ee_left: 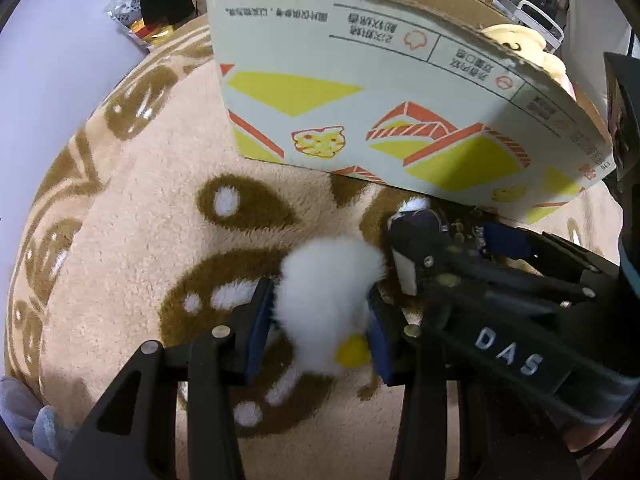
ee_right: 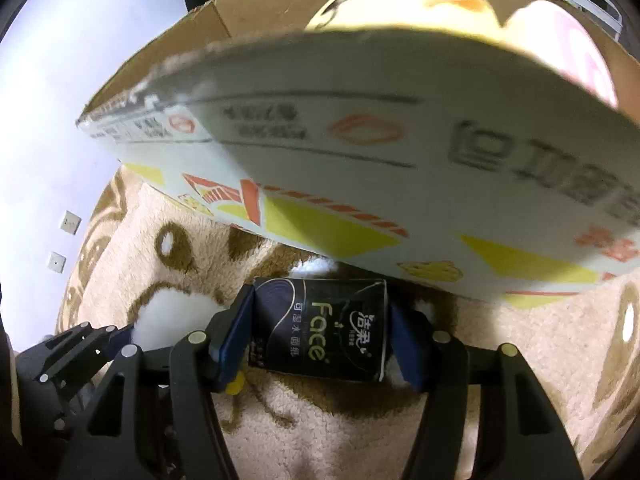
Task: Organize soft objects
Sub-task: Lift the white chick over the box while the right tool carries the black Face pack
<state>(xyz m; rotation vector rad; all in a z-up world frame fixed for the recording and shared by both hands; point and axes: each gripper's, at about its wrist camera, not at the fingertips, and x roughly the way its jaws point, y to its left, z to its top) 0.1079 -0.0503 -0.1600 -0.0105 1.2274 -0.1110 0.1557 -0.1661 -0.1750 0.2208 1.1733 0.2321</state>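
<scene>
While both my grippers sit low over the plush rug (ee_left: 132,208), I take the cardboard box (ee_left: 360,120) as my landmark. It stands on the rug with its printed white, yellow and orange wall facing me, and a yellow plush toy (ee_left: 520,40) shows over its rim.

My left gripper (ee_left: 316,320) is in front of that wall, a little way off it. Its blue pads are closed partway on a white fluffy toy (ee_left: 324,296) with a small yellow bit at its near end; both pads press into the fur, and the toy rests on the rug.

My right gripper (ee_right: 320,328) is nearer the box, just below the foot of its wall. A dark tissue pack (ee_right: 320,328) printed with "Face" lies between its blue pads at about half opening. The left pad touches the pack's side; the right pad looks to be against the other side, though I cannot tell how firmly. The pack sits close to the box's bottom edge, with a white patch of the rug between them.
</scene>
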